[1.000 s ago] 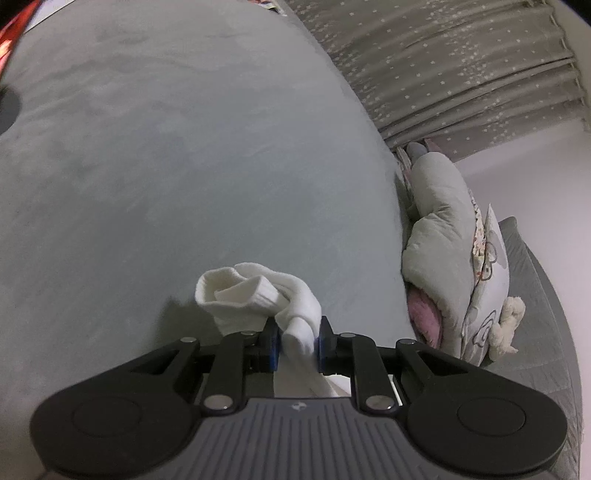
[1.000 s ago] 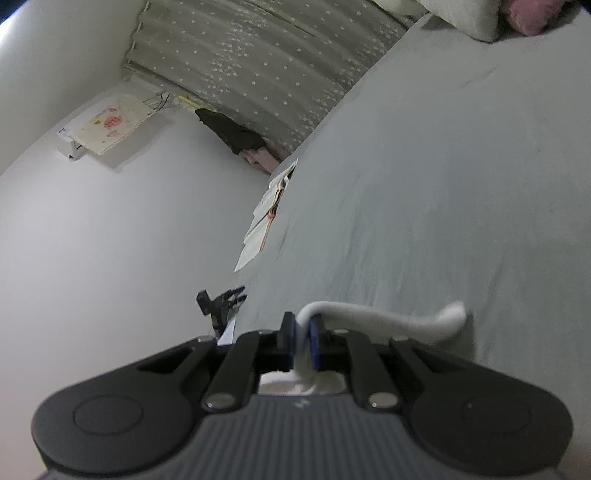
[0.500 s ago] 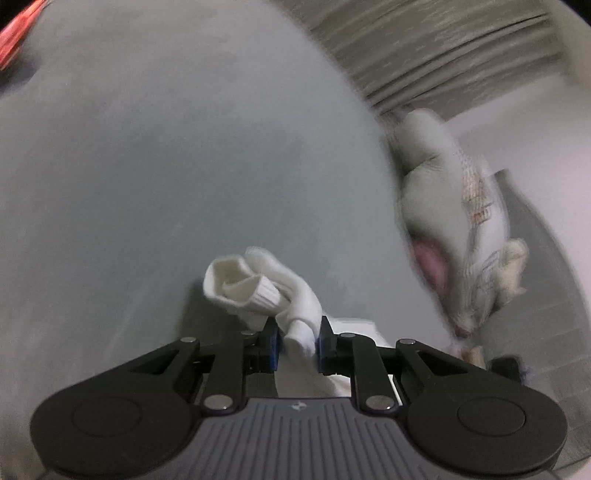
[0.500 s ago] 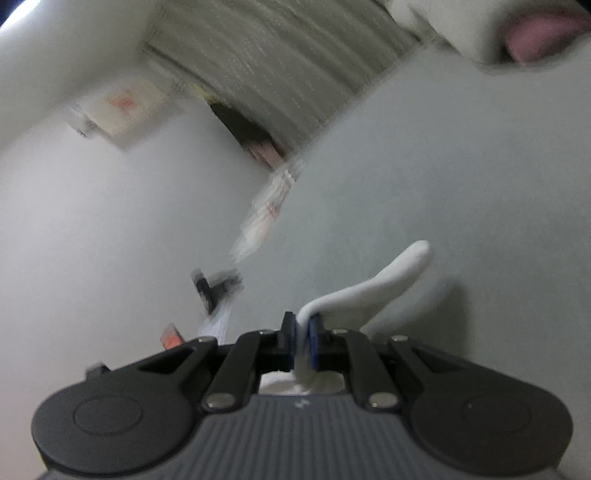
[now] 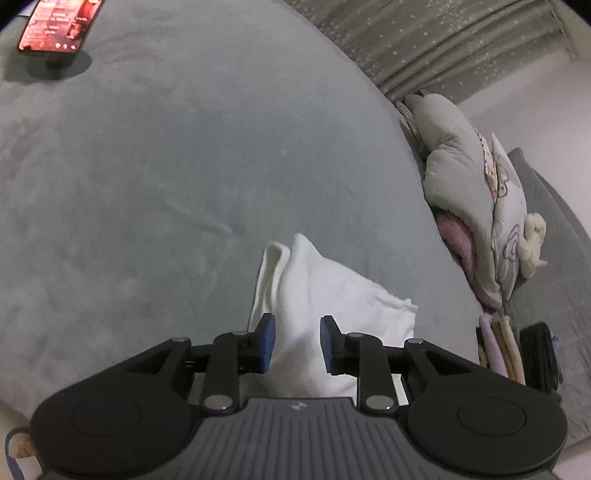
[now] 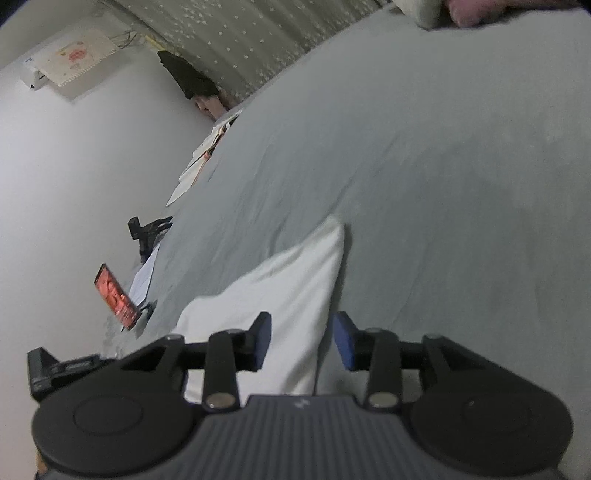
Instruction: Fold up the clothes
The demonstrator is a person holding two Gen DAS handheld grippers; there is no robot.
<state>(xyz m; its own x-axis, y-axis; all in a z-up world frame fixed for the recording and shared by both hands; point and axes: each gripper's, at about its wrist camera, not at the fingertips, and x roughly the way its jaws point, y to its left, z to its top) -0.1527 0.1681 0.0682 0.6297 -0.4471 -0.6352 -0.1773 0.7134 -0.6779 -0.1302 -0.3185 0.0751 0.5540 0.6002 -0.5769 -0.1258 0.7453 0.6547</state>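
A white garment (image 5: 325, 288) lies folded flat on the grey bed cover (image 5: 147, 166). In the left wrist view my left gripper (image 5: 297, 341) stands over its near part. Its jaws are opening, and the cloth lies between and under the blue pads without being pinched. In the right wrist view the same white garment (image 6: 280, 280) tapers to a corner ahead. My right gripper (image 6: 303, 341) is over its near edge with its jaws opening, and the pads stand clear of the cloth.
A lit phone on a stand (image 5: 55, 26) is at the far left of the bed, also seen as the phone (image 6: 116, 295). Pillows and a plush toy (image 5: 465, 192) lie at the right. A stack of folded clothes (image 5: 498, 343) and a black item (image 5: 539, 354) sit nearby. Papers (image 6: 199, 162) line the wall side.
Both grippers held bunched white cloth pinched above the bed. Now both have come down, their jaws have parted, and the garment lies spread flat on the cover.
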